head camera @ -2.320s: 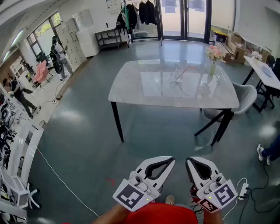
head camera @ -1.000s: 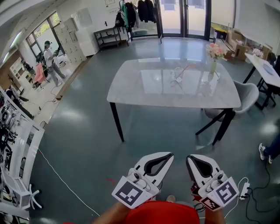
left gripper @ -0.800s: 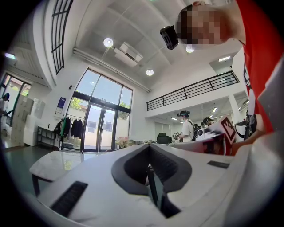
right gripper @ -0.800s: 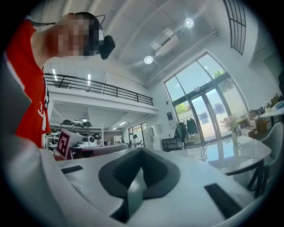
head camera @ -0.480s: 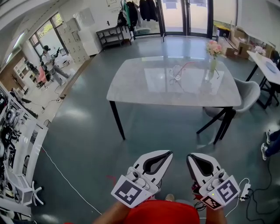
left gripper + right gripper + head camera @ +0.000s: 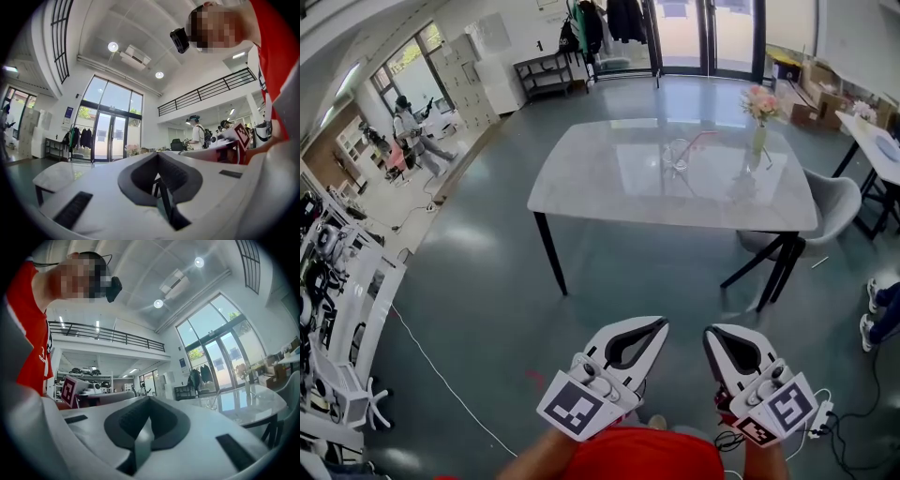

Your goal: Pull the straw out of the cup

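Note:
A clear cup (image 6: 677, 155) with a pink straw (image 6: 701, 140) leaning to the right stands on the far side of the marble table (image 6: 609, 202), several steps ahead of me. Both grippers are low at the bottom of the head view, far short of the table and pointing level toward it. My left gripper (image 6: 662, 322) is shut with nothing in it, its tips meeting (image 6: 157, 155). My right gripper (image 6: 710, 331) is also shut and empty (image 6: 149, 398). The table edge shows in the left gripper view (image 6: 56, 173) and in the right gripper view (image 6: 248, 405).
A vase of pink flowers (image 6: 757, 117) stands on the table right of the cup. A grey chair (image 6: 836, 202) sits at the table's right end, another white table (image 6: 870, 141) beyond. A cable (image 6: 441, 384) crosses the floor on the left beside white racks (image 6: 337, 309). People (image 6: 408, 127) stand far left.
Both grippers have drifted a little forward toward the table, still shut. The people at the far left have shifted about. Cup and straw are unmoved.

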`<state>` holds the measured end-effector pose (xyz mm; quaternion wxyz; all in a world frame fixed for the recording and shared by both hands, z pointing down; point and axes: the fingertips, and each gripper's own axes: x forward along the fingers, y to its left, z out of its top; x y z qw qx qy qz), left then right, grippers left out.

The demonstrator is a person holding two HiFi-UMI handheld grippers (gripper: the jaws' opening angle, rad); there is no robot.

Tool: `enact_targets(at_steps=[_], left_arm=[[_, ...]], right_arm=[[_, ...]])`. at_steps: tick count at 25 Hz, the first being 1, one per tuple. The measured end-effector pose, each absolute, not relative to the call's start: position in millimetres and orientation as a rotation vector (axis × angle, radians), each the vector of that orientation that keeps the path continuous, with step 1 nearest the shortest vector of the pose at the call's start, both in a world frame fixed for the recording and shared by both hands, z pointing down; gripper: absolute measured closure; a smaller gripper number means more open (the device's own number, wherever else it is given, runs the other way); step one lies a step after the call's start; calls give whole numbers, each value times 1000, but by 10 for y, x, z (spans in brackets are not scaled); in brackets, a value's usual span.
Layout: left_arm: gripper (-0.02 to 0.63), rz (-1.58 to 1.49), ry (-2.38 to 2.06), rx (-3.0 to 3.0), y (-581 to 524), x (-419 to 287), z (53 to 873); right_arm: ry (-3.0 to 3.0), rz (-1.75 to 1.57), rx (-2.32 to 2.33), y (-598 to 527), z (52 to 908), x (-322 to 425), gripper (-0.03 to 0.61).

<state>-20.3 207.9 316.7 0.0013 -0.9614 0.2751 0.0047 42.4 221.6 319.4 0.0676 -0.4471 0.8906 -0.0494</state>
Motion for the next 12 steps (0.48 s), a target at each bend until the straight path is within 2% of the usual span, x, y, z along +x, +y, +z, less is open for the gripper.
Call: enact_targets(at_steps=[12], left_arm=[[601, 36, 888, -3003, 1507, -199, 3219]], right_arm=[[2728, -135, -1350, 1694, 3263, 454, 583]])
